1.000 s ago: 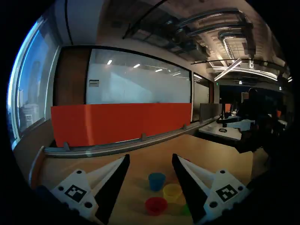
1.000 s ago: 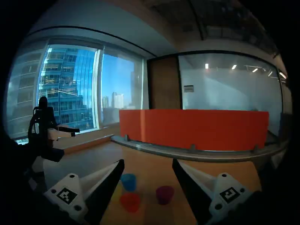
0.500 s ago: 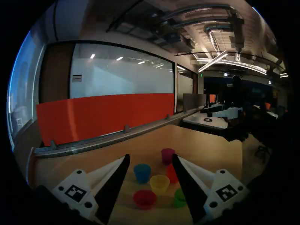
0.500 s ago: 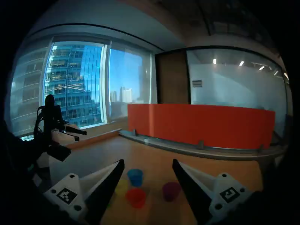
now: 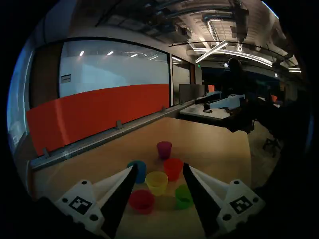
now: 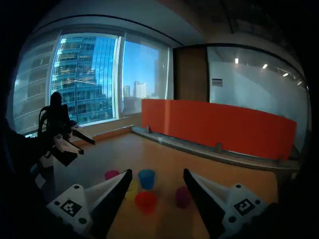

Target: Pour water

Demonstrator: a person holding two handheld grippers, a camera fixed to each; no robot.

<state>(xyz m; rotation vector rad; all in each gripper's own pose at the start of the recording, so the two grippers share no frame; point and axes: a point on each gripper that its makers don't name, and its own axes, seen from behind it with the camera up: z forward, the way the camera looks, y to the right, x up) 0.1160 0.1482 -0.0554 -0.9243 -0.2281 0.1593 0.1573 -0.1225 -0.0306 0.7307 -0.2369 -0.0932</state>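
Cups [image 5: 156,181], more in view than before

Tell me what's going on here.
A person holds a gripper in each hand over a wooden table. The left gripper and right gripper are both open and empty. They point at a cluster of small cups, among them a yellow cup, a blue cup and a purple cup. Nothing is grasped, and no pouring has begun.

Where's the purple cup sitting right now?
In the left gripper view, the purple cup stands on the wooden table at the far end of the cup cluster, just behind the orange cup, with the blue cup nearer on its left.
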